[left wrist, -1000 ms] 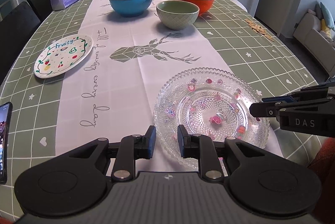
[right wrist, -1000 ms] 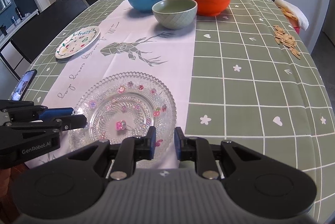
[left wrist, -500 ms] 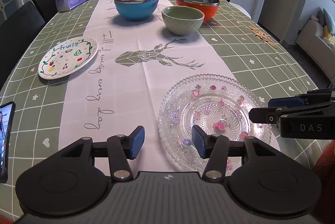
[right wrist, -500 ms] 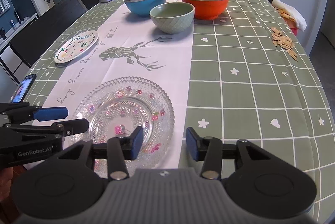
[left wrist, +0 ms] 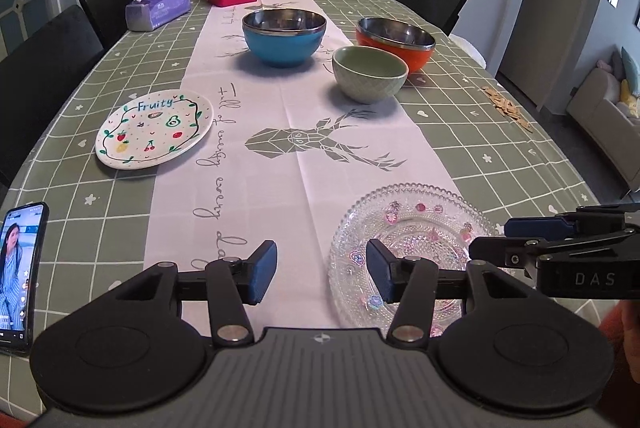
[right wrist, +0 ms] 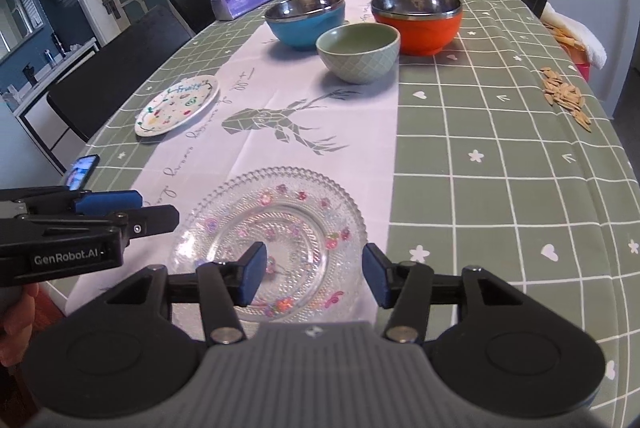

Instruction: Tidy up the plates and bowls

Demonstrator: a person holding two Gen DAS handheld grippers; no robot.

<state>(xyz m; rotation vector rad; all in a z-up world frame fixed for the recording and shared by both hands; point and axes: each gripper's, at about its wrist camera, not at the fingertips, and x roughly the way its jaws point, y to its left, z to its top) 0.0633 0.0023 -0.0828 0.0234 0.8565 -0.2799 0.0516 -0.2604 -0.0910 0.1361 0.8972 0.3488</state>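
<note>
**Both my grippers spread wide above the glass plate**

My left gripper point(left wrist: 322, 276) hangs with its jaws wide apart, holding nothing; its right blue pad point(left wrist: 378, 276) sits over the near left rim of the glass plate point(left wrist: 416, 228). My right gripper point(right wrist: 314, 276) is likewise spread and empty, straddling that plate's near edge. The plate lies flat at the near end of the white runner point(left wrist: 288, 124). Farther out, the fruit-painted plate point(left wrist: 154, 128) lies to the left, half on the green checked tablecloth point(right wrist: 500, 148). Beyond, the green bowl point(left wrist: 370, 72) stands just in front of the orange bowl point(left wrist: 396, 42), with the blue bowl point(left wrist: 284, 36) to their left. A phone point(left wrist: 20, 276) lies at the near left edge.
</note>
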